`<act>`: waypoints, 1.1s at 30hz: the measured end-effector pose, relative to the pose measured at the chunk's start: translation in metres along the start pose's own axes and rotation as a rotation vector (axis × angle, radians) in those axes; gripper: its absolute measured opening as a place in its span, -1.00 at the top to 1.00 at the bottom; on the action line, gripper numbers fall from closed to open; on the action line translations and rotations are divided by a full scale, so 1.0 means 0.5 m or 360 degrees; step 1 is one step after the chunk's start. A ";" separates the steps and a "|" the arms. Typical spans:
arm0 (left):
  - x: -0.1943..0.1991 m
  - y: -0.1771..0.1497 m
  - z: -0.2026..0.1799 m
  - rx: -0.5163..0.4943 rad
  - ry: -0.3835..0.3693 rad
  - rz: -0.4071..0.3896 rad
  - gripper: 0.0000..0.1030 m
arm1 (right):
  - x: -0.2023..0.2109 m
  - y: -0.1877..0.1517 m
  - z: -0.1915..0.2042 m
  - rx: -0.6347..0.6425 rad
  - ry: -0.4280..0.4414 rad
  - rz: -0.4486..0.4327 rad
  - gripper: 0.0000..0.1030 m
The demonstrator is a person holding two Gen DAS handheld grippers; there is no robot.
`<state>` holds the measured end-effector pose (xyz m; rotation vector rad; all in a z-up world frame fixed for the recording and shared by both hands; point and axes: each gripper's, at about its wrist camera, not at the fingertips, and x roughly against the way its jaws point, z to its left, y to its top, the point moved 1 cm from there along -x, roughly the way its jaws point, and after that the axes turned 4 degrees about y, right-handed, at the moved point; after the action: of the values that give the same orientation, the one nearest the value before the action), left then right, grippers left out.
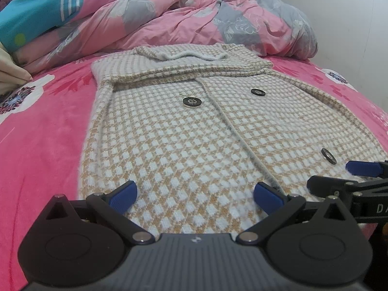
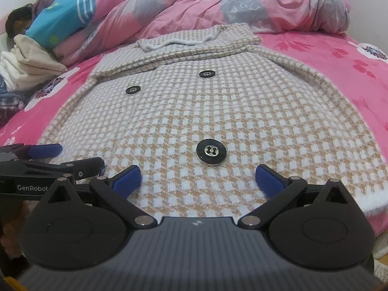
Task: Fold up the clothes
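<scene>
Soft, even indoor light; sharp centre, fisheye bending and dark corners at edges.

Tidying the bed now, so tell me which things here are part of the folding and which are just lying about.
Part of the job:
checked cardigan
left tongs, open
right tongs, open

Lying about:
pink quilt
blue striped garment
cream clothes
pink bedsheet

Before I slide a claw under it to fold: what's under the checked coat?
The checked coat lies flat on the pink bedsheet, which shows around it. Whatever is directly beneath the coat is covered.
</scene>
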<state>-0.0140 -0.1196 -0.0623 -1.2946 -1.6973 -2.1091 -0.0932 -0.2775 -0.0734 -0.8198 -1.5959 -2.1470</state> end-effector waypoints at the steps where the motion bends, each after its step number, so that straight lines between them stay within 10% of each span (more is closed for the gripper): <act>1: 0.000 0.001 0.001 -0.0003 -0.0003 0.0002 -1.00 | 0.000 0.000 0.000 -0.0003 0.0000 0.0001 -0.98; 33: 0.024 0.015 -0.003 0.0019 0.0017 0.0001 -1.00 | 0.003 -0.002 0.003 -0.0003 -0.0013 0.0015 -0.98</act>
<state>-0.0178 -0.1187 -0.0488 -1.2784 -1.7025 -2.0980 -0.0944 -0.2756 -0.0729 -0.8362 -1.5914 -2.1413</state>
